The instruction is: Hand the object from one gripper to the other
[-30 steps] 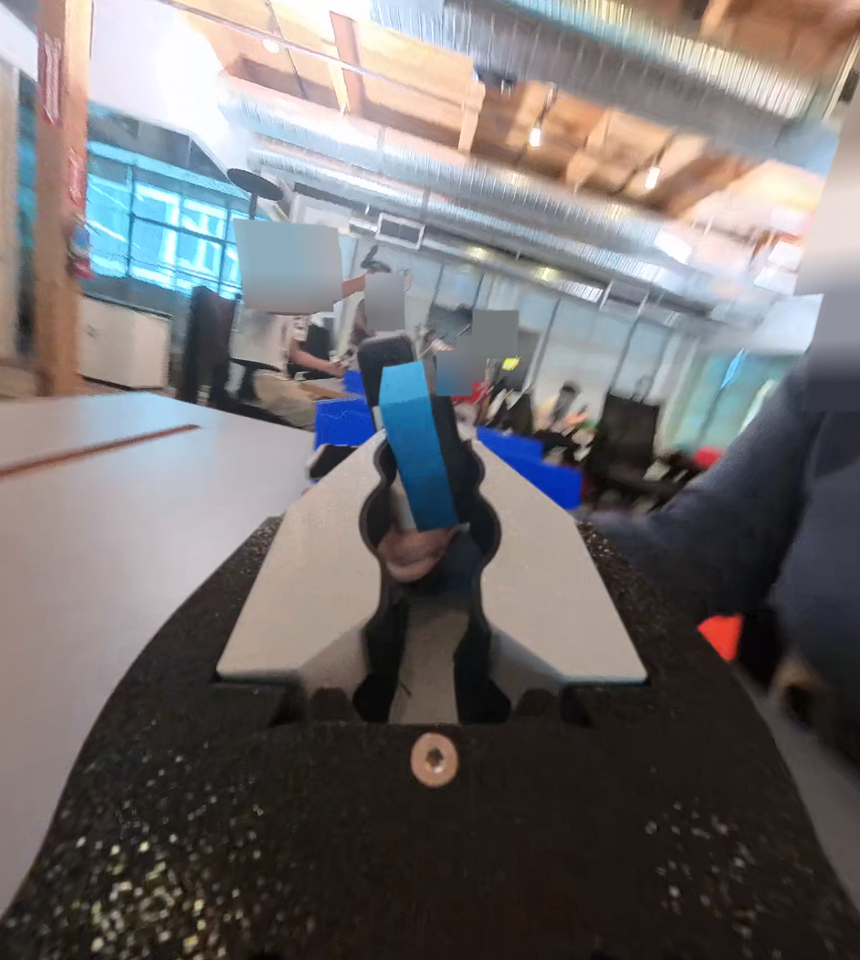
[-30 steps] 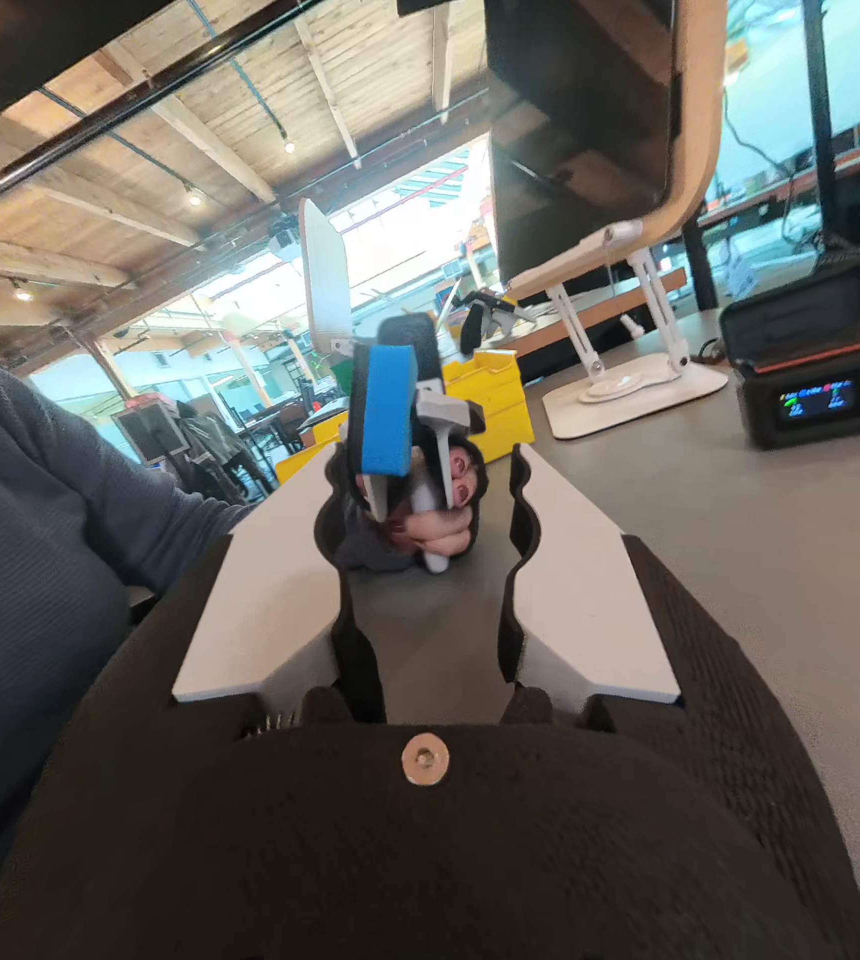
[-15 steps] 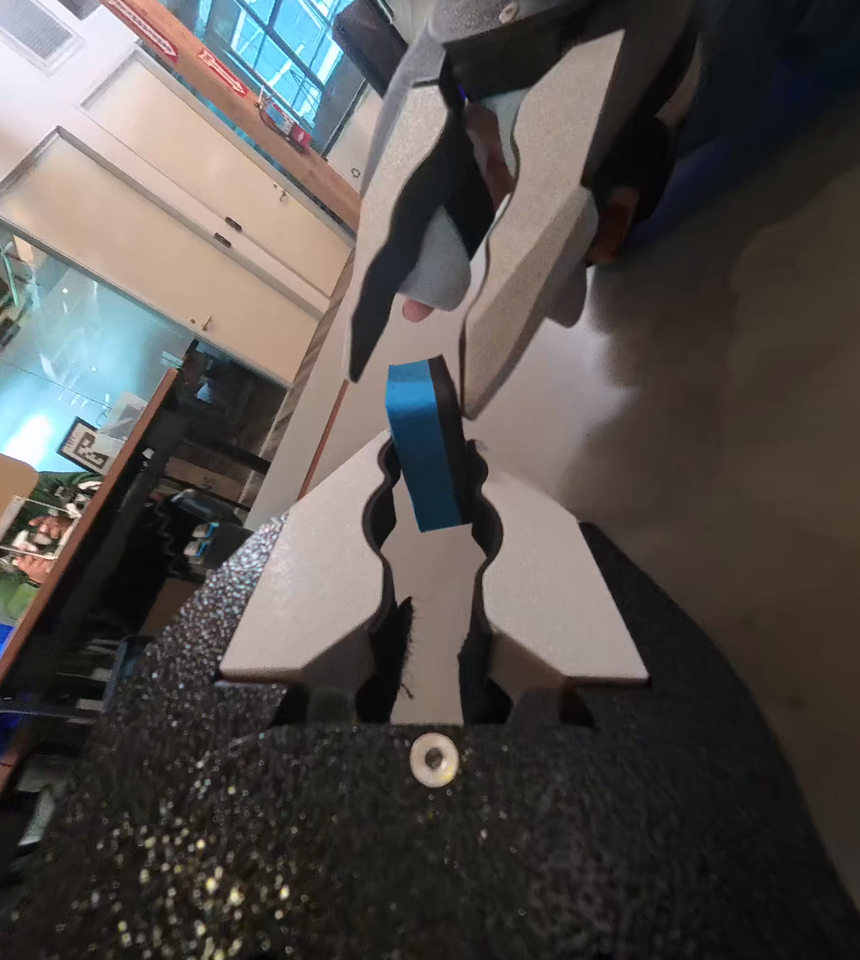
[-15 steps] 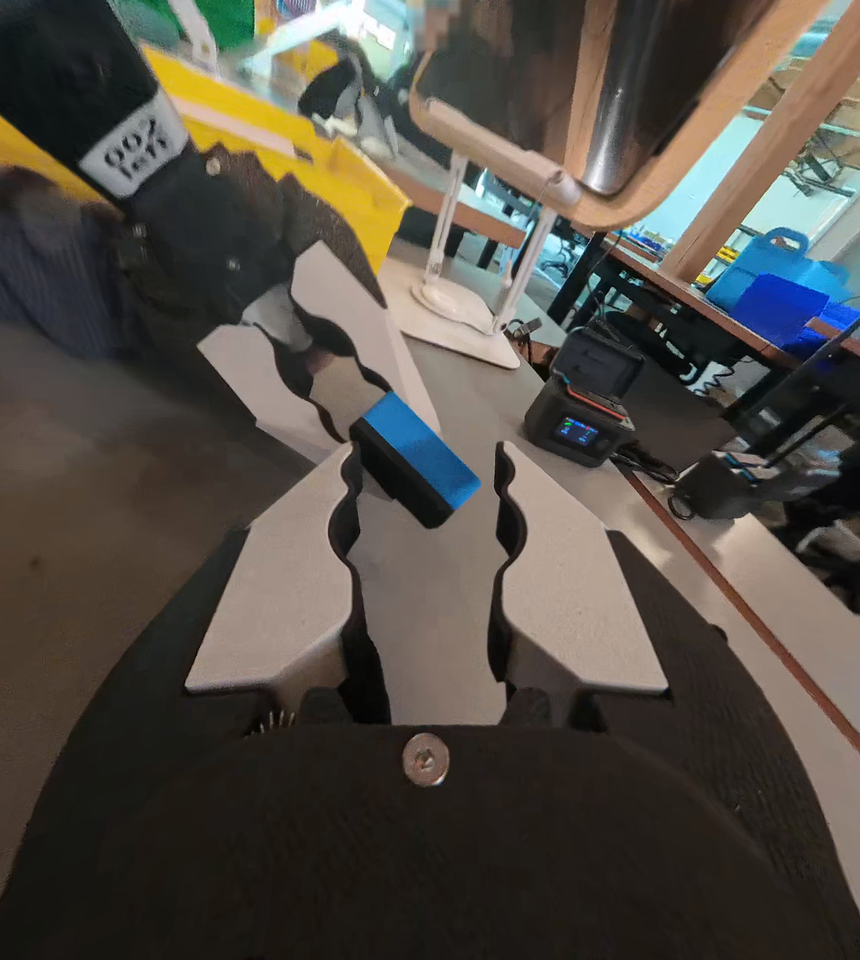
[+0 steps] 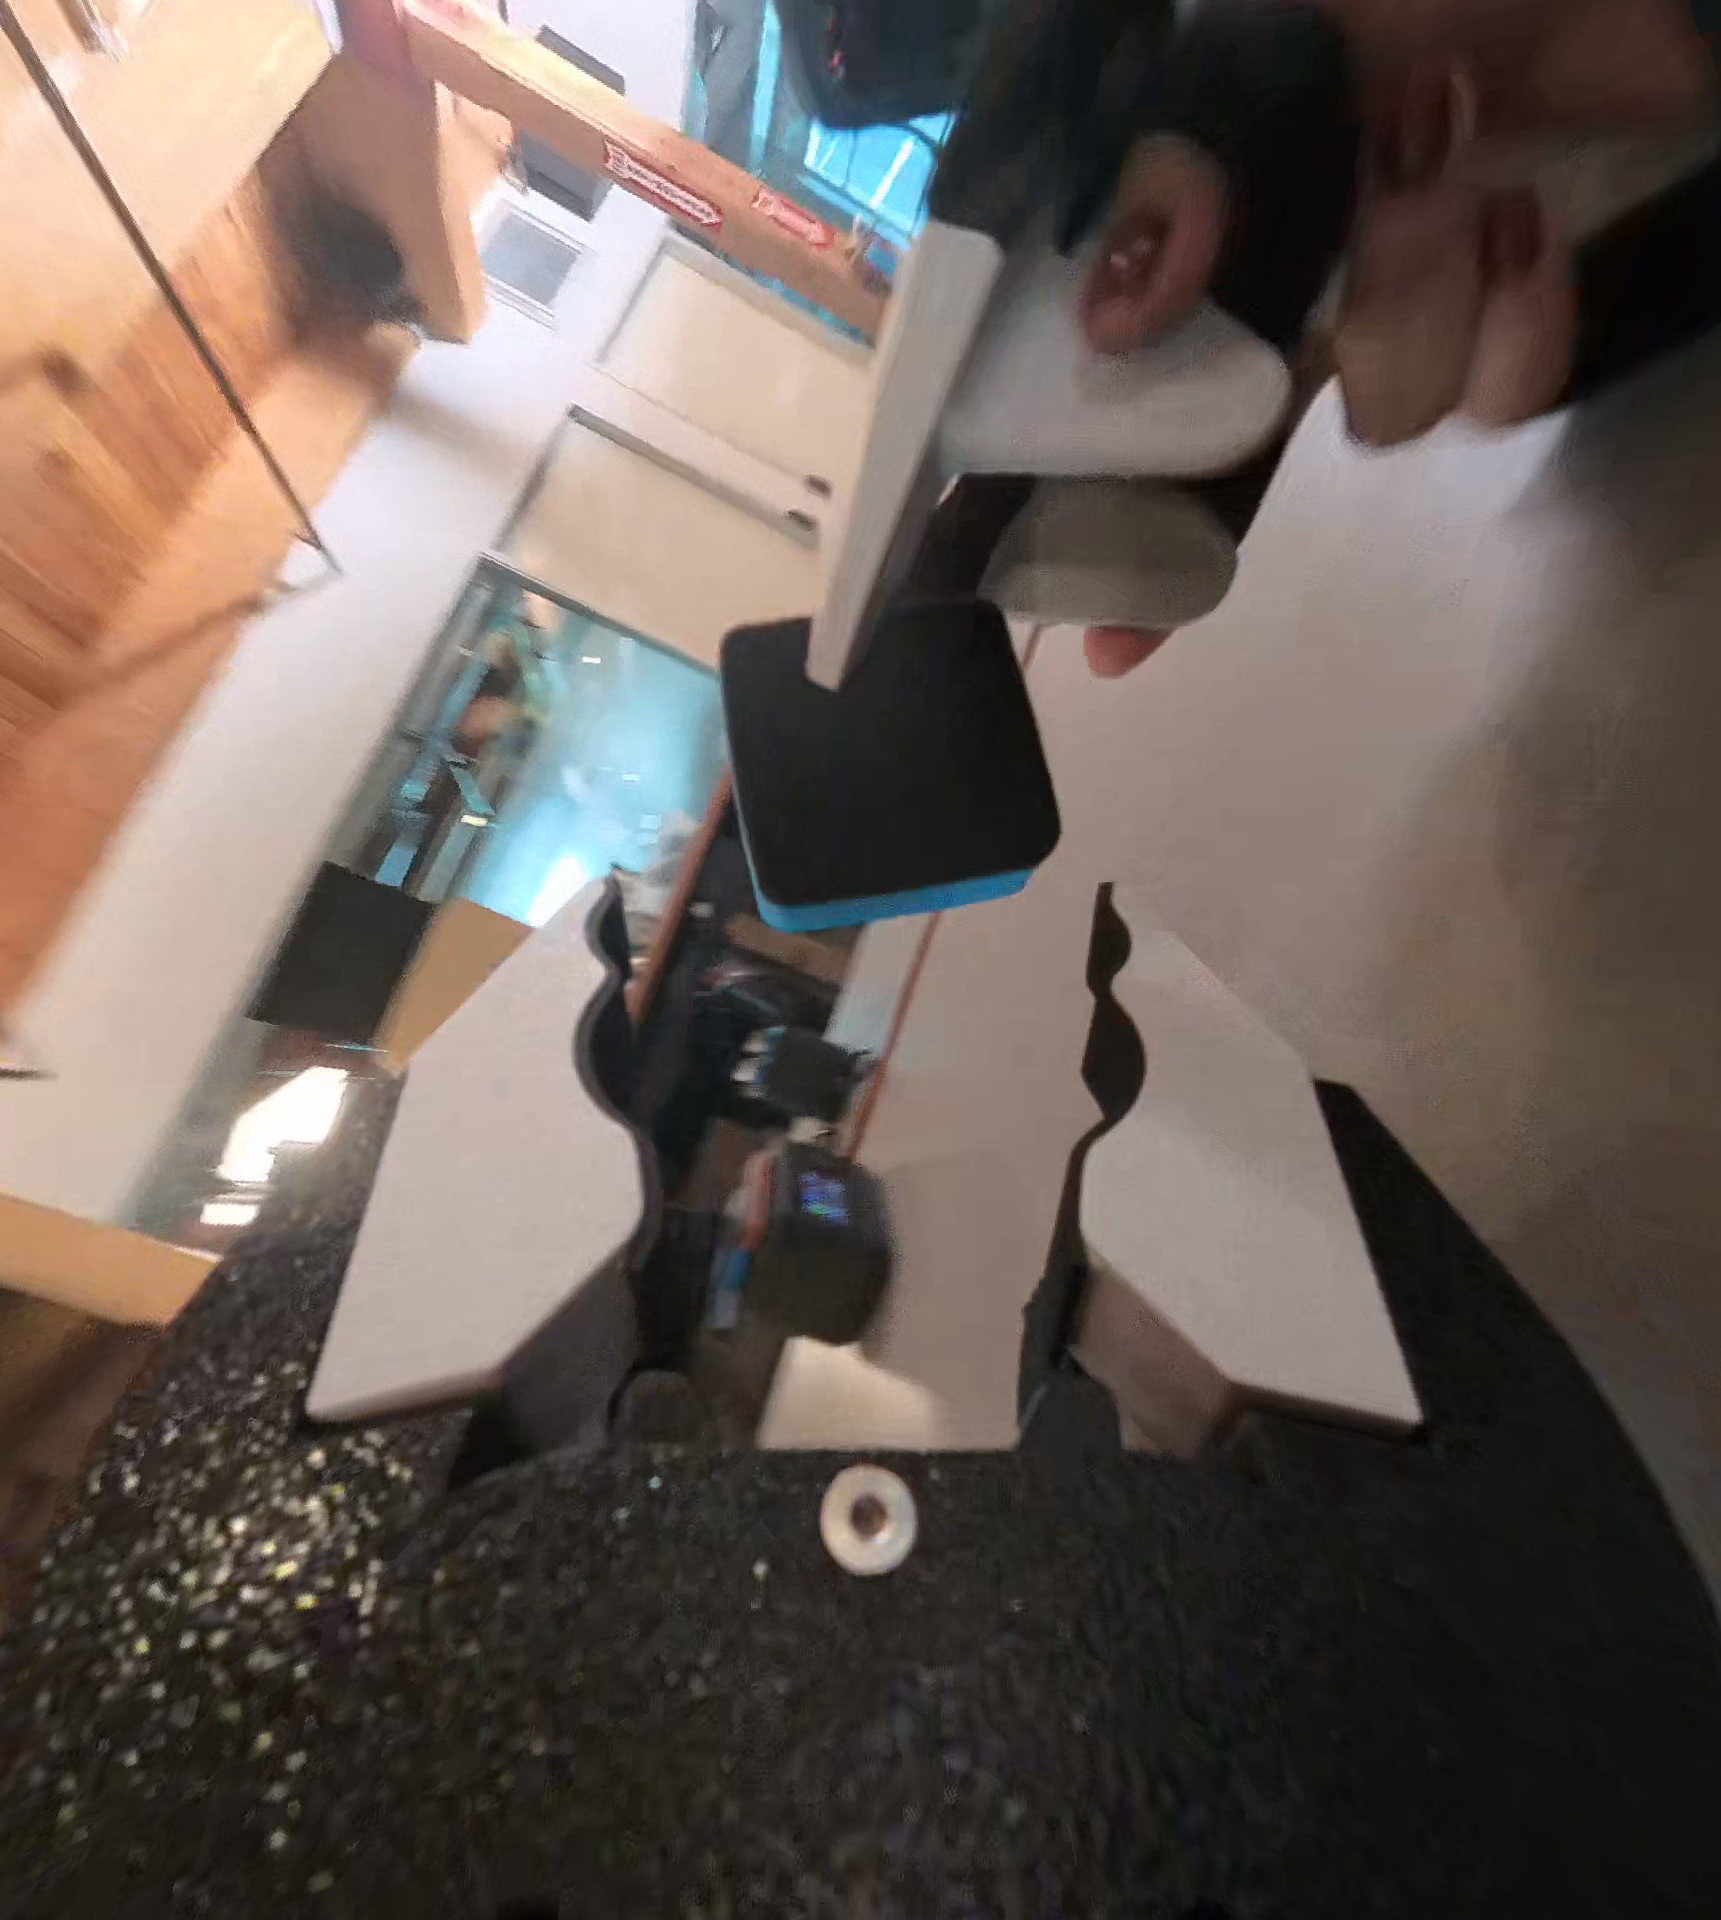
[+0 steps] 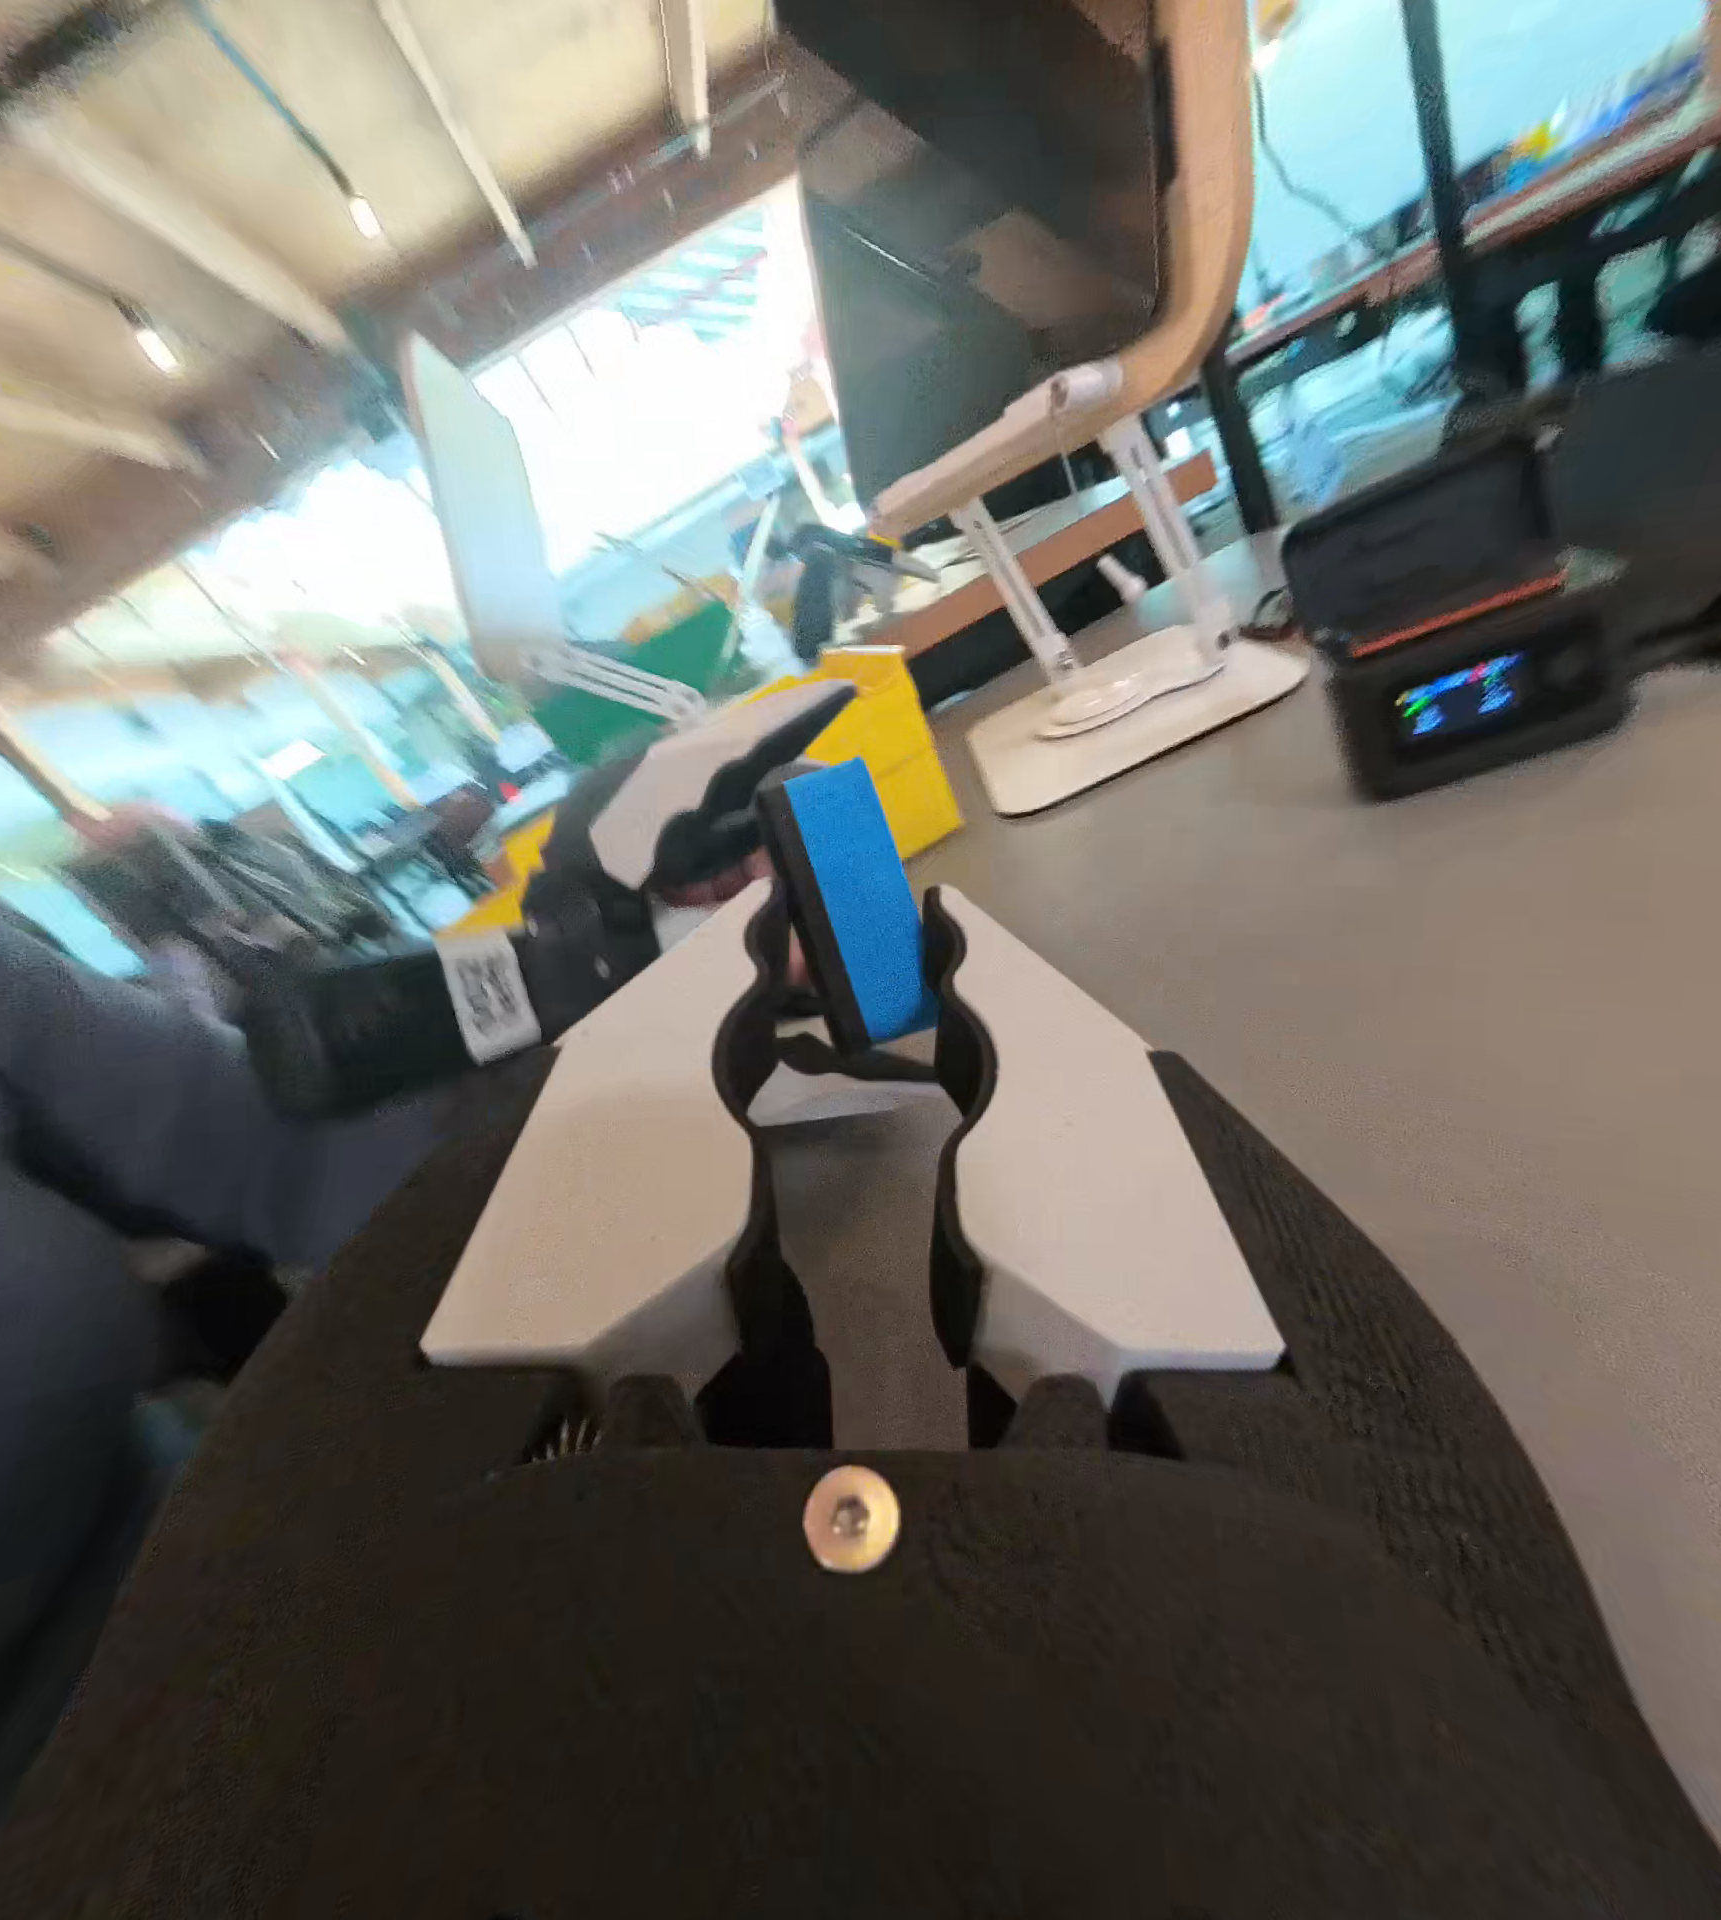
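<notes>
The object is a small flat block, blue on one face and black on the other. In the right wrist view the block (image 6: 840,883) stands upright between my right gripper's (image 6: 851,914) fingers, whose pads press on its blue and black faces. My left gripper (image 5: 856,904) is wide open and holds nothing. The block (image 5: 887,758) hangs just past its fingertips, black face toward the camera, gripped at its top by the right gripper's fingers (image 5: 897,447). The open left gripper (image 6: 721,790) also shows just behind the block in the right wrist view.
A grey table (image 6: 1407,1091) lies below. On it stand a black device with a lit screen (image 6: 1458,707), a white lamp stand base (image 6: 1136,717) and a yellow bin (image 6: 887,748). A person's dark sleeve (image 6: 4,1143) is at the left.
The block passed from the left gripper to the right. The left jaws, shut on it before, opened wide and let go. The right jaws closed onto it.
</notes>
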